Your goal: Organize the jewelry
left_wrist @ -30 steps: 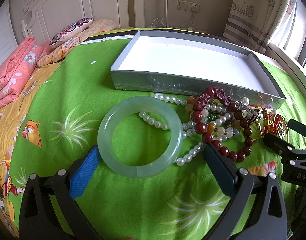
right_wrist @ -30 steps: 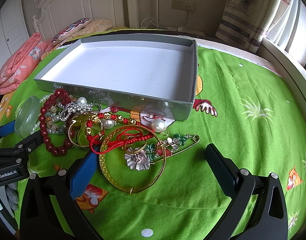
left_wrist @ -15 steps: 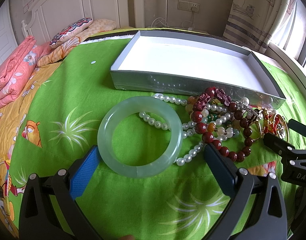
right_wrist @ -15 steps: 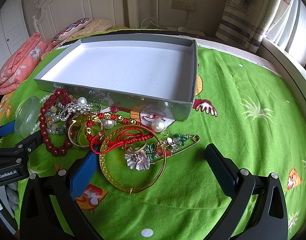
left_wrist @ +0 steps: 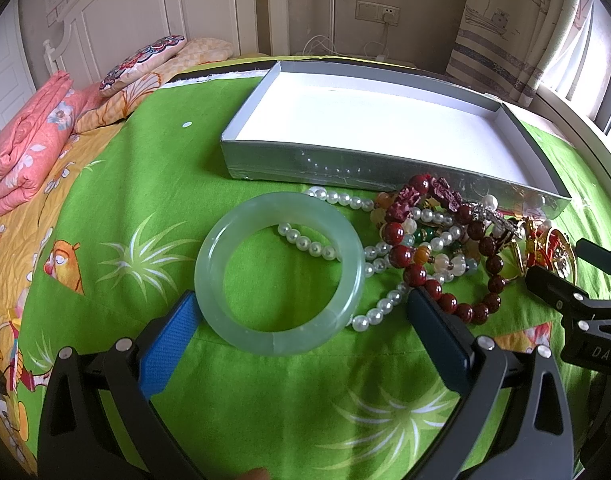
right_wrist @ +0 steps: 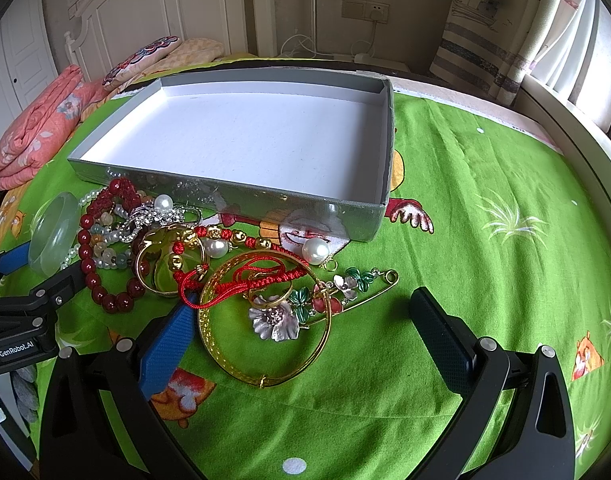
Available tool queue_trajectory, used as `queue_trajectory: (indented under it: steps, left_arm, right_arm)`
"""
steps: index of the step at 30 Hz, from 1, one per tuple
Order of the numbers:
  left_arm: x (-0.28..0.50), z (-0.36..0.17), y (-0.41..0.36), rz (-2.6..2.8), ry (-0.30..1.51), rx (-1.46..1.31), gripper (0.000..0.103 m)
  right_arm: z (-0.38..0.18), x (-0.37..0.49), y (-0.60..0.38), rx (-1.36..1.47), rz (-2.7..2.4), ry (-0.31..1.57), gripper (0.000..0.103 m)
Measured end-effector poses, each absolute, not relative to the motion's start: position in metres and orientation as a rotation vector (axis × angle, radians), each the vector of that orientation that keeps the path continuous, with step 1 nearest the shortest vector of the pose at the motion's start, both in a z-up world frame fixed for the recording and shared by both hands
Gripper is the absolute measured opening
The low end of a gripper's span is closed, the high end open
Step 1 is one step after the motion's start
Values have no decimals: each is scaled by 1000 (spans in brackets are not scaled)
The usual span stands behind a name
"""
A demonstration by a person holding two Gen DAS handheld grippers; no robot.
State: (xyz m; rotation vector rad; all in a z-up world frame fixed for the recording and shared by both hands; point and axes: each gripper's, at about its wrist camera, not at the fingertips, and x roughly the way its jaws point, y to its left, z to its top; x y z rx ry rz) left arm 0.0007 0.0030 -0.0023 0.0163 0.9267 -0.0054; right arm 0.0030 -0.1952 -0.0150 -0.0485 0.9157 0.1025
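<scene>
Looking down your left claw [left_wrist: 301, 312], you see the green bangle [left_wrist: 278, 274] right at 12 o'clock, lying flat on the bedspread [left_wrist: 117, 200]. Your left claw is spread wide and holds nothing. Its blue finger [left_wrist: 167, 350] touches the bangle's rim at about 8 o'clock. The dark finger [left_wrist: 437, 336] sits just outside the rim at about 4 o'clock, beside the white pearl string [left_wrist: 333, 248], which runs under the bangle. Your left claw is the nearer one for the bangle. Your right claw [right_wrist: 301, 320] is spread wide too, with the gold bangle [right_wrist: 265, 316] and the flower pin [right_wrist: 277, 318] at its 12 o'clock. The grey box [right_wrist: 233, 196] waits past the pile at 12 o'clock, with nothing in it yet.
</scene>
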Motion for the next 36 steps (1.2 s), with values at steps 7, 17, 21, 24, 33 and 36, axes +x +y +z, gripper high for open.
queue_trajectory:
  steps: [7, 17, 21, 24, 33, 36]
  left_arm:
    - [1, -3, 4, -5, 927, 16, 101]
    - [-1, -2, 4, -5, 928, 16, 101]
    - [2, 1, 4, -15, 948, 25, 101]
    - [1, 1, 4, -44, 960, 35, 101]
    - [-17, 12, 15, -95, 876, -30, 101]
    - [-35, 23, 11, -97, 763, -8, 101]
  right_arm:
    - [-15, 2, -196, -48, 102, 916, 99]
    - [-14, 6, -195, -44, 99, 916, 99]
    - [-15, 6, -193, -56, 123, 926, 99]
    - [-13, 0, -193, -63, 205, 930, 99]
    - [2, -32, -243, 123, 273, 840, 97]
    - [3, -36, -240, 100, 297, 841, 96]
